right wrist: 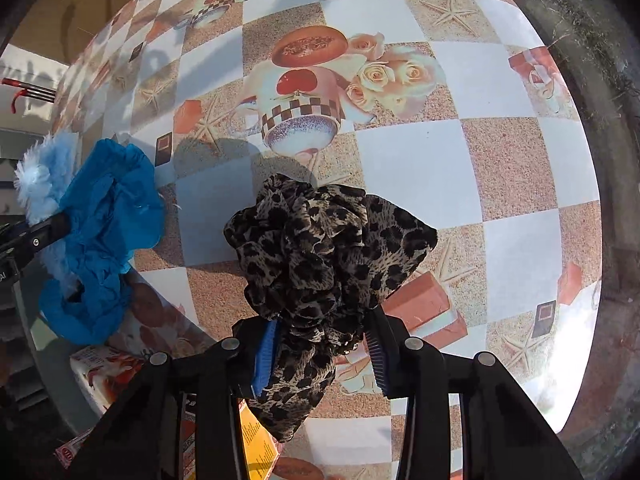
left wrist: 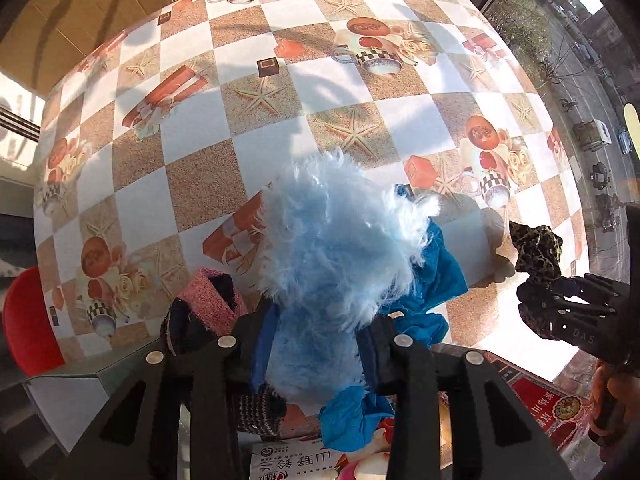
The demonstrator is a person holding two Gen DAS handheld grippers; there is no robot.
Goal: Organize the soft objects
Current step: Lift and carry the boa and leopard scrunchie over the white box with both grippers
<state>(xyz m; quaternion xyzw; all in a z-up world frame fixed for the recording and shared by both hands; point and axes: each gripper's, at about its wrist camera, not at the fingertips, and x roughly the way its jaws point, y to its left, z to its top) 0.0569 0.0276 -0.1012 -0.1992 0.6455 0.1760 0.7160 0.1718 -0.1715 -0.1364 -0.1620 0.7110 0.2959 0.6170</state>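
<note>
Surface: round table [left wrist: 192, 160] under a glossy checkered cloth printed with starfish, cups, roses and gift boxes; sunlit, beside a window onto a street. Cardboard box [left wrist: 80, 12] behind the far edge.

Item 1: left gripper [left wrist: 316, 344], jaws closed around a pale blue fluffy piece [left wrist: 336, 240] together with a bright blue crinkled scrunchie [left wrist: 436, 268]; both held above the tabletop near its nearer edge. The same bundle shows at the left of the right wrist view [right wrist: 100, 216].

Item 2: right gripper [right wrist: 320, 356], jaws narrowed onto a leopard-print scrunchie [right wrist: 320, 240], lifted clear of the cloth, its shadow falling on the table behind it.

Item 3: pink knitted piece [left wrist: 208, 300] with dark lining, just left of the left gripper, low in view; whether it rests on anything cannot be told.

Item 4: printed packaging [left wrist: 296, 464] below the left gripper.
</note>
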